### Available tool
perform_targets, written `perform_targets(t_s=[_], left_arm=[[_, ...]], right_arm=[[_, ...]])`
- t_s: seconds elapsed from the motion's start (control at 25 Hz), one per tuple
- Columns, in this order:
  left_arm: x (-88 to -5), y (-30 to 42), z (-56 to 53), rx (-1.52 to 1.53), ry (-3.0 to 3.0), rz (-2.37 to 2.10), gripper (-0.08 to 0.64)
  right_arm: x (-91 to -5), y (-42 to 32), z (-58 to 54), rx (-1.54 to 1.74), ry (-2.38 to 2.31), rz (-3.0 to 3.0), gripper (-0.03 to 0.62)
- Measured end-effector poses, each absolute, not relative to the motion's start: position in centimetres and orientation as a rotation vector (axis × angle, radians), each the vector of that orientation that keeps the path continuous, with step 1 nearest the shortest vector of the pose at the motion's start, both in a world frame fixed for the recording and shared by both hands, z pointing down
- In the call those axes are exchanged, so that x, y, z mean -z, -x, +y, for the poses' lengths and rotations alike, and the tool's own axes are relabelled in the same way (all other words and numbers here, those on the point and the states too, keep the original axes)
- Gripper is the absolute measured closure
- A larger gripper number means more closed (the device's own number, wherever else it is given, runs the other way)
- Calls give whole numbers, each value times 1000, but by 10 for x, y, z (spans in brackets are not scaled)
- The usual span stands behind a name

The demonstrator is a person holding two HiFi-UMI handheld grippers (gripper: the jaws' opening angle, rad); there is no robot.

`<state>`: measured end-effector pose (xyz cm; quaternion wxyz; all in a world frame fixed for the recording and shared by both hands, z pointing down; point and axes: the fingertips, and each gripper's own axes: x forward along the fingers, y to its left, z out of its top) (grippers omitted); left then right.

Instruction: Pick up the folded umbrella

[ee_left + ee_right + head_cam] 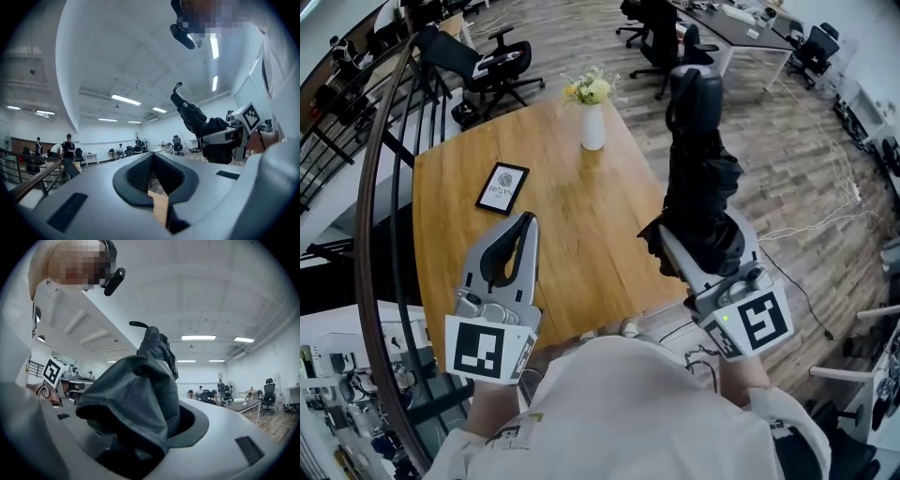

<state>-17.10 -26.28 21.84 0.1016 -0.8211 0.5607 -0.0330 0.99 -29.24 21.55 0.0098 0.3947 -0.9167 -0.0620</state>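
Note:
The folded black umbrella (701, 178) stands nearly upright in the air off the table's right edge, handle end up. My right gripper (698, 236) is shut on its lower, bunched fabric. In the right gripper view the umbrella (140, 399) fills the space between the jaws of the right gripper (154, 420) and hides the pads. My left gripper (525, 221) hovers over the table's near left part, shut with nothing in it. In the left gripper view the left gripper (152, 158) has its pads touching at the tips, and the umbrella (194, 119) shows at the right.
The wooden table (581, 234) carries a white vase of flowers (592, 127) at its far side and a black-framed card (502, 187) at the left. A curved railing (370, 197) runs along the left. Office chairs (492, 66) and desks stand beyond.

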Motion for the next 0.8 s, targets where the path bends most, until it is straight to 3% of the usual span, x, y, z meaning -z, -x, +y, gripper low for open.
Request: perform_targets(t_s=[0.8], left_arm=[[-234,185,-272,122,2476,1670,543]], right_arm=[[-243,2,-309,-27,-1215,-2824,311]])
